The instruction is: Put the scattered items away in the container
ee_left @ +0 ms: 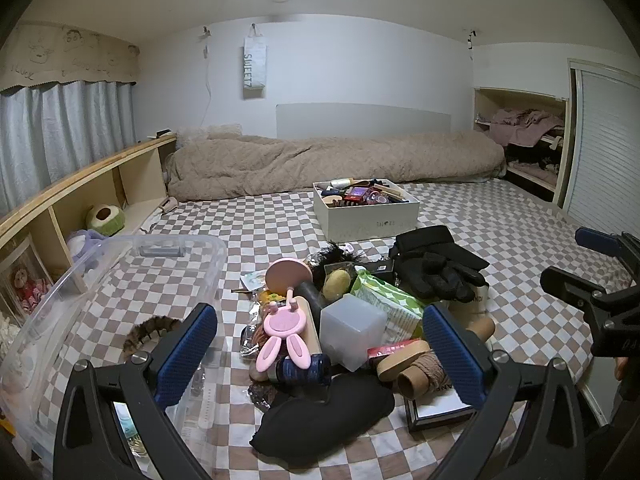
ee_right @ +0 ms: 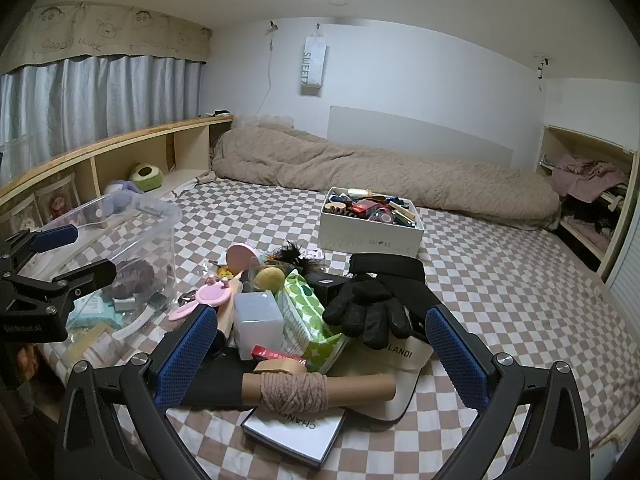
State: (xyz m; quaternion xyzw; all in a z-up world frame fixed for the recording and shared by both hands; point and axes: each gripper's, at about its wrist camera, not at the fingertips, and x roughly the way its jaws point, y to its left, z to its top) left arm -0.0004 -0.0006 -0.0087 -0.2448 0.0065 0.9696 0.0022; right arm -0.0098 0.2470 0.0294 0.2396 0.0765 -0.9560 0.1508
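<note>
A heap of loose items lies on the checkered bed: a pink rabbit-eared holder (ee_left: 282, 330), a frosted plastic cube (ee_left: 352, 330), a green-dotted tissue pack (ee_right: 306, 312), black gloves (ee_right: 370, 306), a cardboard tube wound with twine (ee_right: 296, 392) and a black pouch (ee_left: 320, 416). A clear plastic bin (ee_left: 120, 280) stands to the left of the heap and holds a few things. My left gripper (ee_left: 320, 356) hovers open above the heap's near side. My right gripper (ee_right: 320, 356) is open too, just short of the twine tube. Neither holds anything.
A white shoe box (ee_left: 366, 216) packed with small items sits farther back. A rolled beige duvet (ee_left: 332, 160) lies along the far wall. Wooden shelf cubbies (ee_left: 80, 200) run along the left. A flat white box (ee_right: 296, 432) lies under the tube.
</note>
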